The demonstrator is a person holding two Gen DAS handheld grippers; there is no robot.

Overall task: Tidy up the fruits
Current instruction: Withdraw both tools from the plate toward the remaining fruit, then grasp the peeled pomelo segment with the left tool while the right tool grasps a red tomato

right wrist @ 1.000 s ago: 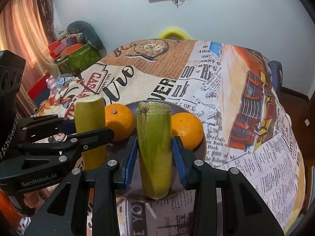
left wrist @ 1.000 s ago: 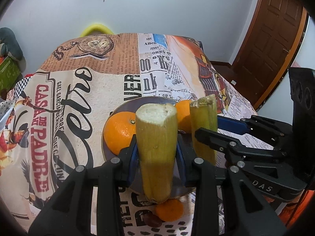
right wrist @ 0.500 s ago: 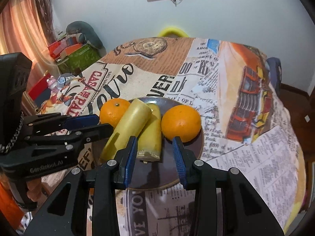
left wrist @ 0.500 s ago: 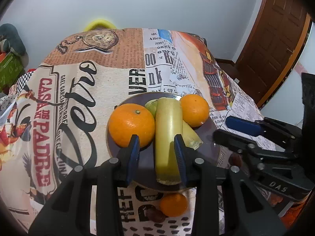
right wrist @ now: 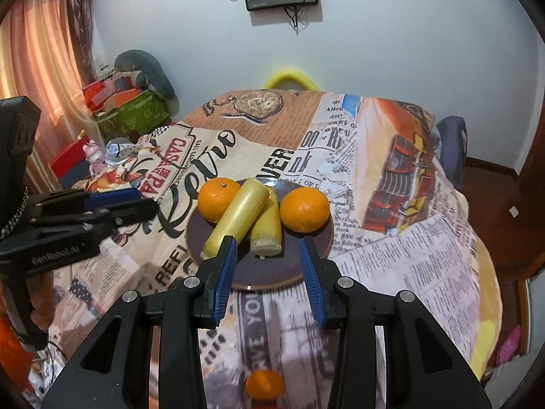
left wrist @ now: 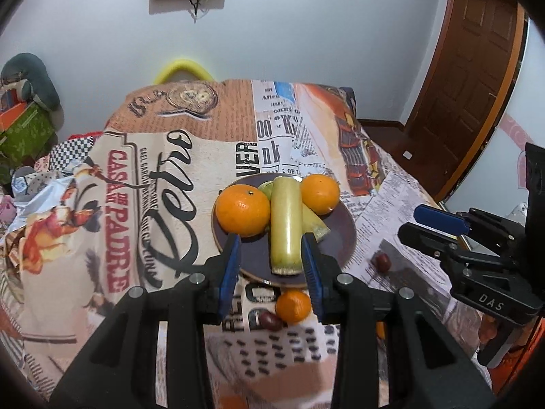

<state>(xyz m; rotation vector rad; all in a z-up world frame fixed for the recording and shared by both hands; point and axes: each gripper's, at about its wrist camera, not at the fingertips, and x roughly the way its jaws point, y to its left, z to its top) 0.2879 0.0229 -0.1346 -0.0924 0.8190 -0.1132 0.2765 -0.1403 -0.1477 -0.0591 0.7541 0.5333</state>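
Fruits [left wrist: 285, 225] gathered on plate [left wrist: 344, 238] for tidiness; left gripper [left wrist: 270, 267] and right gripper [right wrist: 267, 271] slightly open, holding nothing.

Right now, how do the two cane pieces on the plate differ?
The long piece is pale yellow and smooth; the short piece beside it is greener. The long piece's far end leans on the left orange; the short one lies flat on the plate. Both lie side by side, touching, between the oranges.
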